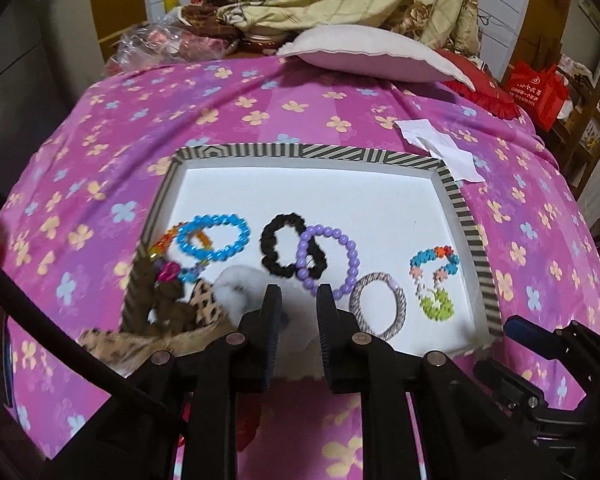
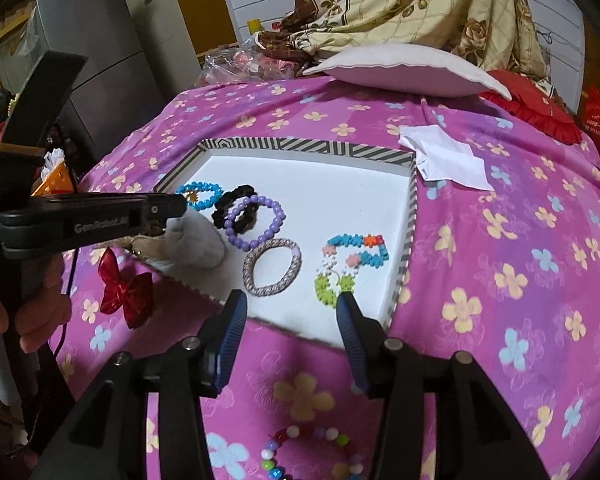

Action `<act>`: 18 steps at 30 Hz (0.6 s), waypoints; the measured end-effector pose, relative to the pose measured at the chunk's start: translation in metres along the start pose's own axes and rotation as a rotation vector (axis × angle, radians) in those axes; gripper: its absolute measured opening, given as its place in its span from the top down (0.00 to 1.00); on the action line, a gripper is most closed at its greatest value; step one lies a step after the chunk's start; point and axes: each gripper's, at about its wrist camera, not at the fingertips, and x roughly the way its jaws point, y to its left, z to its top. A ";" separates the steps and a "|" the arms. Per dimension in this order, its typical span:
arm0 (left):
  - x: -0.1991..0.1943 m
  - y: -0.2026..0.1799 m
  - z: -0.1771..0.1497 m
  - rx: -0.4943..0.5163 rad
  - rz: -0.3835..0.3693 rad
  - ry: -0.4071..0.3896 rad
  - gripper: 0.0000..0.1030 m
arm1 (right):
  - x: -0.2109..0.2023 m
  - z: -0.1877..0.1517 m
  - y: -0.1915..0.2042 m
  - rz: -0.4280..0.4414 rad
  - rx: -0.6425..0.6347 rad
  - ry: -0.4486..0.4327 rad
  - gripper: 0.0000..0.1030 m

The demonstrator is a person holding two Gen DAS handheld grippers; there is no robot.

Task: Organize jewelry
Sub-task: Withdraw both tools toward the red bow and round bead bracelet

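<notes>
A striped-rim white tray (image 1: 364,157) (image 2: 312,148) lies on the pink bedspread. In it lie a blue bead bracelet (image 1: 214,241) (image 2: 199,193), a black scrunchie (image 1: 286,250) (image 2: 236,204), a purple bead bracelet (image 1: 328,260) (image 2: 256,221), a grey woven band (image 1: 377,305) (image 2: 272,266), a flower-bead bracelet (image 1: 436,280) (image 2: 352,260) and a white fluffy piece (image 1: 236,292) (image 2: 198,244). My left gripper (image 1: 298,300) is open above the tray's near edge, with nothing between its jaws. My right gripper (image 2: 290,312) is open and empty over the tray's near edge. A multicolour bead bracelet (image 2: 312,452) lies on the bed below it.
A red bow clip (image 2: 126,294) lies on the bedspread left of the tray. Leopard and brown fabric pieces (image 1: 188,308) sit at the tray's left corner. White paper (image 1: 440,148) (image 2: 446,156) lies beyond the tray's right corner. A pillow (image 1: 372,56) and blankets are at the back.
</notes>
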 end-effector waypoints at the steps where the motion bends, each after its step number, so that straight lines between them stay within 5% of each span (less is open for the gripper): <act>1: -0.004 0.001 -0.004 -0.003 0.005 -0.008 0.63 | -0.002 -0.002 0.001 0.001 0.003 -0.003 0.53; 18: -0.045 0.012 -0.062 -0.024 0.049 -0.096 0.63 | -0.031 -0.031 0.031 0.004 0.021 -0.038 0.46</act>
